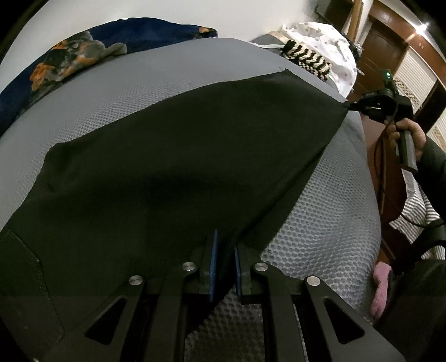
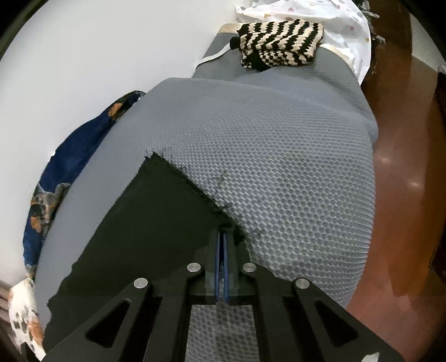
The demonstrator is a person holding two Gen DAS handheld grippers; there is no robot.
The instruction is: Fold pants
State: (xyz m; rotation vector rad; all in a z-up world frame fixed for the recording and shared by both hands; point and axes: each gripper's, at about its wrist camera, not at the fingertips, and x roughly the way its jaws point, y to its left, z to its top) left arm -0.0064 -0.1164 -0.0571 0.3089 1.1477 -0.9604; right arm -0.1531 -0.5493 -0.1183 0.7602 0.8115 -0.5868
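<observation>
Black pants (image 1: pixel 172 167) lie spread on a grey mesh-covered bed (image 1: pixel 139 92). My left gripper (image 1: pixel 225 242) is shut on the pants' near edge, with a fold of fabric between its blue pads. My right gripper (image 2: pixel 222 236) is shut on a frayed hem corner of the pants (image 2: pixel 156 208). In the left wrist view the right gripper (image 1: pixel 351 105) shows at the far right and pulls that corner taut off the bed's edge.
A black-and-cream striped knit (image 2: pixel 278 41) and white dotted cloth (image 2: pixel 334 16) lie at the bed's far end. A navy floral blanket (image 1: pixel 92 53) lies along the white wall. Wooden floor (image 2: pixel 404 167) runs on the right. A pink cloth (image 1: pixel 382 289) is at the bed's edge.
</observation>
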